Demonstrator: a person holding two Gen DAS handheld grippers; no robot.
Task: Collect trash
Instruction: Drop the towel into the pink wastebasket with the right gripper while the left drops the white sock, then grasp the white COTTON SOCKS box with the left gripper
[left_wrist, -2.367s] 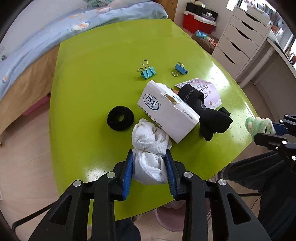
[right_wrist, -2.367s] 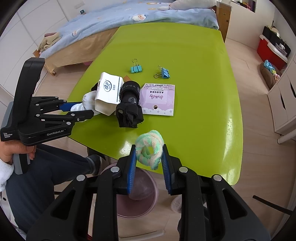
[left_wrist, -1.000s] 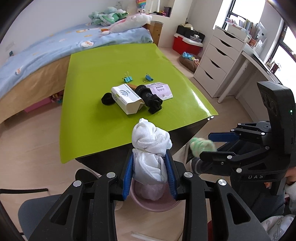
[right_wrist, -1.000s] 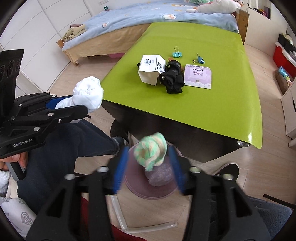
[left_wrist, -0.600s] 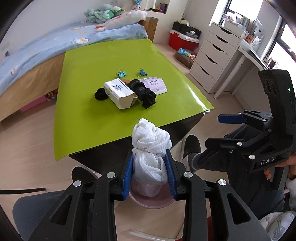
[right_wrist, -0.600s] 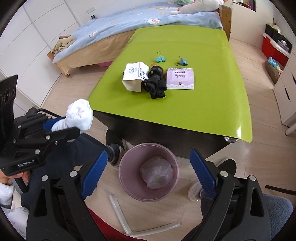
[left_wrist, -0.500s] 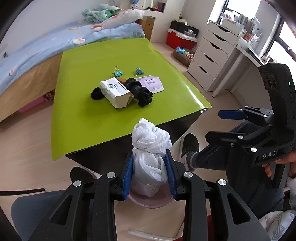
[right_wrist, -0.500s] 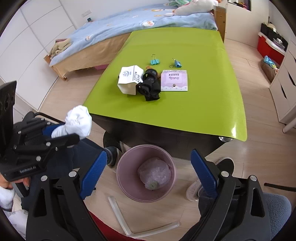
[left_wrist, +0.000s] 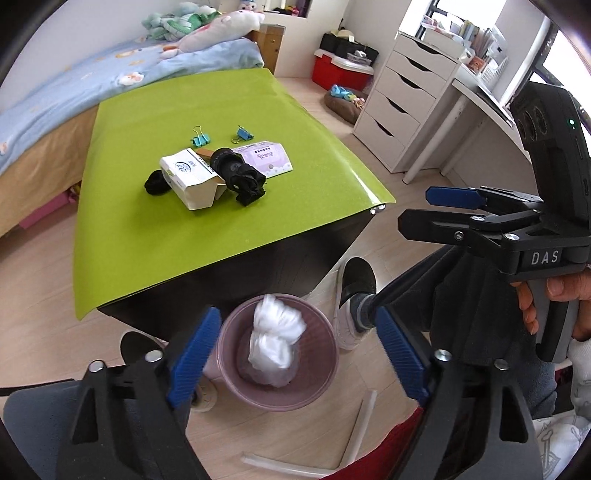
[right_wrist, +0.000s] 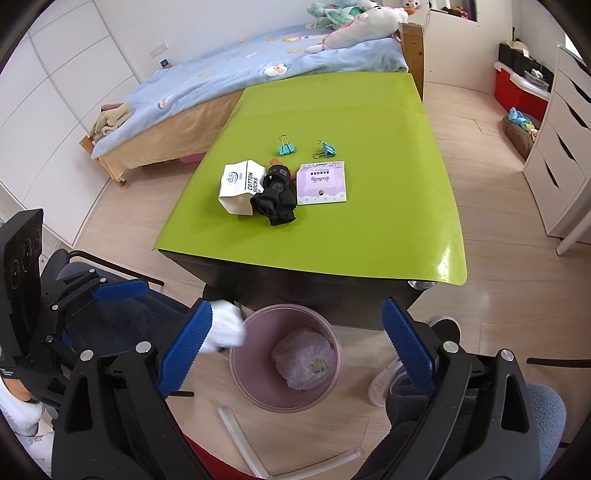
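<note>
My left gripper (left_wrist: 295, 317) hangs over the pink bin (left_wrist: 229, 373) on the floor, and its jaws are opening. The white crumpled wad (left_wrist: 275, 343) is loose below them, blurred, over the bin's mouth and free of both pads. In the right wrist view the wad (right_wrist: 225, 326) shows as a blur at the left of the bin's rim (right_wrist: 240, 373). My right gripper (right_wrist: 295, 306) stands open and empty above the bin. A small green scrap (right_wrist: 318, 365) lies on the bag inside.
The green table (left_wrist: 122, 236) carries a white socks box (left_wrist: 188, 177), a black rolled sock (left_wrist: 240, 177), a purple card (left_wrist: 266, 160), two blue binder clips (left_wrist: 201, 139) and a black hair tie (left_wrist: 155, 182). A person's legs and shoe (left_wrist: 354, 280) are beside the bin.
The left jaws have spread and let go of the white wad, which drops toward the bin. The right gripper released the green loop earlier; it now lies in the bin.
</note>
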